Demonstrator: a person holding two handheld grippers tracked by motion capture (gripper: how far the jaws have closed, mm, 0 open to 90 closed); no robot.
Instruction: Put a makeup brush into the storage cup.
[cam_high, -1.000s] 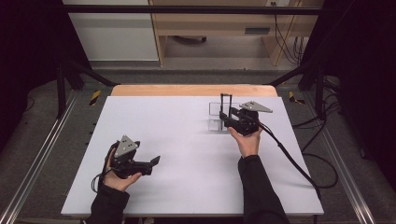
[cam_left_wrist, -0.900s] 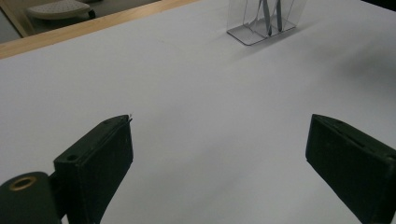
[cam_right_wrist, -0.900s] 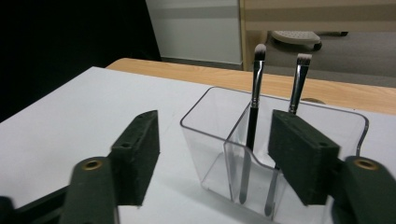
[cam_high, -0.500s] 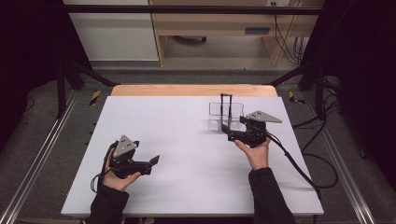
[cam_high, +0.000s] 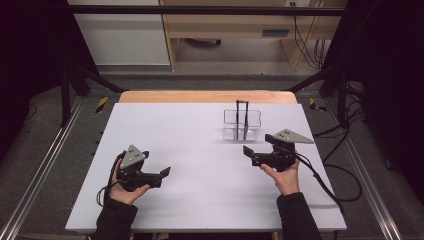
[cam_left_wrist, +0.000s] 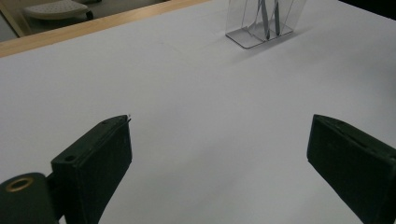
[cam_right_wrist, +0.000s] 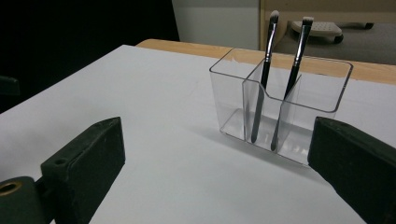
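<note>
The right hand-held gripper (cam_high: 248, 152), jaws just spread and empty, is nearer the upright makeup brushes (cam_high: 241, 120) in the clear organizer (cam_high: 254, 118) up the desk (cam_high: 190, 135); the left hand-held gripper (cam_high: 165, 171) is also spread.

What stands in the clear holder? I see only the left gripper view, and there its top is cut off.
Observer: Two black-handled brushes, bristles up.
Operator: And where is the right gripper?
Observer: The right gripper is near the clear holder, apart from it.
Operator: Does it hold something?
Observer: No. Its jaws have just been opening, with nothing between them.
</note>
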